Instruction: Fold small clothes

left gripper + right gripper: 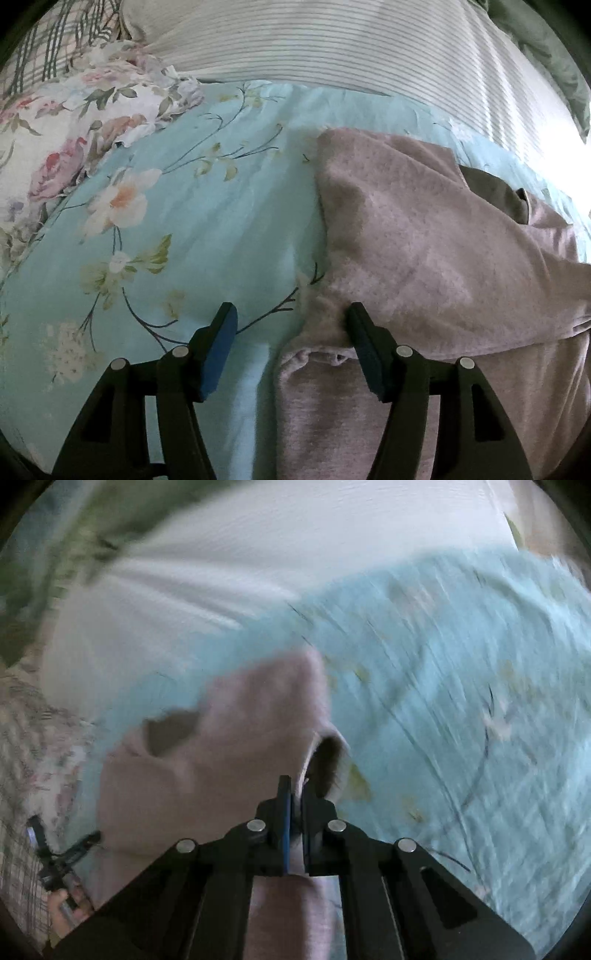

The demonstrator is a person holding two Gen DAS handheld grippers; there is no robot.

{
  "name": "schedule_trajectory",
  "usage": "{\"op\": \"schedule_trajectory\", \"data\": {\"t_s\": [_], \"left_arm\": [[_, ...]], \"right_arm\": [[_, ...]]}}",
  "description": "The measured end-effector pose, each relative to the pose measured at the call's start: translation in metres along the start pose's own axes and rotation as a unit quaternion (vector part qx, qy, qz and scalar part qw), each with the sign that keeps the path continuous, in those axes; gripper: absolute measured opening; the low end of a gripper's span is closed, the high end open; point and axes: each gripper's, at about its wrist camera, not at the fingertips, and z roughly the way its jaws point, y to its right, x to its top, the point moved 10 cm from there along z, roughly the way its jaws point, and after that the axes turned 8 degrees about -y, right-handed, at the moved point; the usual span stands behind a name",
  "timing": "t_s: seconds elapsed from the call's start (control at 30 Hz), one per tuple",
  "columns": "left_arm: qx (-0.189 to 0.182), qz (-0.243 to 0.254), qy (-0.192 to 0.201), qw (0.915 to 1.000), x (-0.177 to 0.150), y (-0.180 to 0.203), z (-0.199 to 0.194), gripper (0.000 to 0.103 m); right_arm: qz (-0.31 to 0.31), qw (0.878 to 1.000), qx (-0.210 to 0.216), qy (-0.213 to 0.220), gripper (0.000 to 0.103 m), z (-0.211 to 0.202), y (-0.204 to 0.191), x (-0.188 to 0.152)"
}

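Two grippers work a pink garment (pixel 424 229) on a floral bedsheet (pixel 207 221): the right gripper (pixel 294 797) pinches its edge, the left gripper (pixel 291 325) gapes wide, so an unpinned fold may drag askew.

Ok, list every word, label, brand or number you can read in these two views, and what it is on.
None: no readable text in either view.
The pink garment shows no tag or print.
The floral sheet carries only flowers.
The right wrist view is motion-blurred; nothing legible around the right gripper.
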Motion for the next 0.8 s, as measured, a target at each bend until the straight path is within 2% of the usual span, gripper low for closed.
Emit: {"op": "schedule_trajectory", "data": {"t_s": [0.03,0.07,0.2,0.27,0.4,0.5,0.53,0.67,0.8], "left_arm": [[0.001,-0.002,0.001,1.0,0.0,-0.001,0.0,0.063],[0.004,-0.006,0.002,1.0,0.0,-0.003,-0.001,0.063],[0.021,-0.005,0.007,0.9997,0.0,-0.006,-0.005,0.063],[0.021,-0.001,0.005,0.9998,-0.001,-0.007,-0.011,0.063],[-0.01,0.007,0.007,0.9999,-0.014,-0.008,-0.036,0.061],[-0.045,0.025,0.002,0.9987,-0.038,-0.006,-0.056,0.066],[-0.055,0.028,-0.001,0.9981,-0.048,-0.007,-0.062,0.066],[-0.087,0.029,-0.022,0.9955,-0.095,-0.016,-0.08,0.071],[-0.136,0.021,-0.052,0.9892,-0.144,-0.025,-0.095,0.071]], "right_arm": [[-0.007,1.0,0.012,0.012,0.006,-0.005,-0.007,0.003],[-0.012,1.0,0.006,0.01,0.006,-0.004,-0.009,0.003],[0.007,0.997,-0.057,-0.058,0.008,0.022,0.033,-0.018],[0.029,0.996,-0.05,-0.071,0.012,0.02,0.043,-0.025],[0.048,0.998,-0.011,-0.04,0.022,-0.021,0.038,-0.031],[0.04,0.999,0.02,-0.029,0.046,-0.049,0.024,-0.041],[0.035,0.998,0.031,-0.029,0.05,-0.058,0.02,-0.048],[0.013,0.998,0.045,-0.047,0.05,-0.083,0.011,-0.085],[-0.001,0.994,0.058,-0.089,0.05,-0.1,0.011,-0.136]]}}
